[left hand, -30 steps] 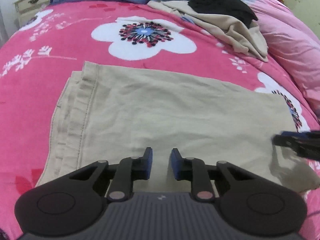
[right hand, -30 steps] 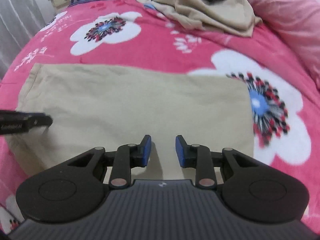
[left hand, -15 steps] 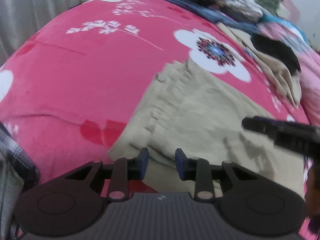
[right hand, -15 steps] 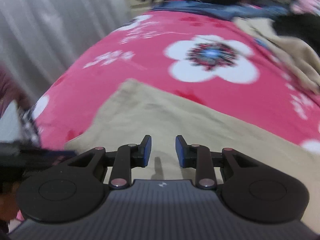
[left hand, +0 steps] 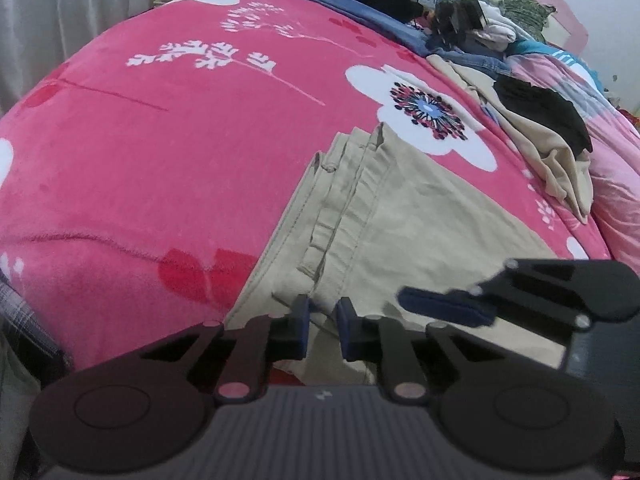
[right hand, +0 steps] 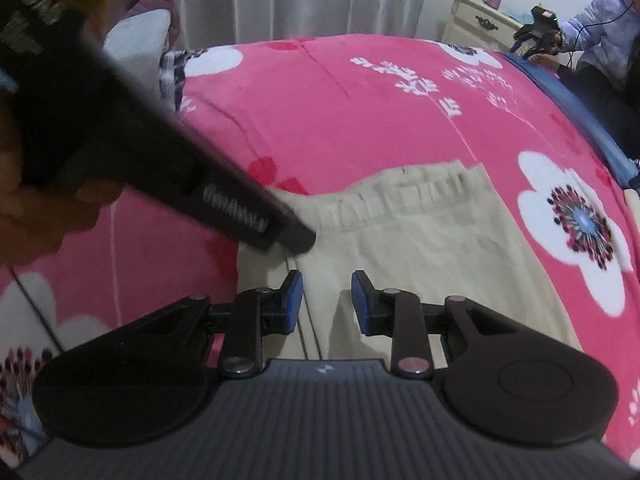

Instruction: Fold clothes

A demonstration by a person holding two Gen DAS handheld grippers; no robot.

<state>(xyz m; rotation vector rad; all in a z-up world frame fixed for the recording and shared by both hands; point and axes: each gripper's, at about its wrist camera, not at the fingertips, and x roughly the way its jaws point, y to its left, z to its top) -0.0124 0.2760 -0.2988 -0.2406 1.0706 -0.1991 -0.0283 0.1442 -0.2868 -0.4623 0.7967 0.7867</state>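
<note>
A bed (left hand: 180, 168) under a hot-pink blanket with white blossoms fills both views. Flat on it lies a folded beige garment (left hand: 420, 224), gathered waistband toward the blanket's open middle. Beyond, near the far edge, sits a rumpled beige heap (left hand: 560, 160) with black cloth (left hand: 548, 108) on top, and a blue cover (left hand: 360, 4) along the far side.

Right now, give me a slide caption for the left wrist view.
Left gripper closing over the near edge of folded beige trousers on a pink floral blanket, right gripper alongside.

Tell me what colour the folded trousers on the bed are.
Beige, a plain khaki tan. The folded trousers show best in the left wrist view.
</note>
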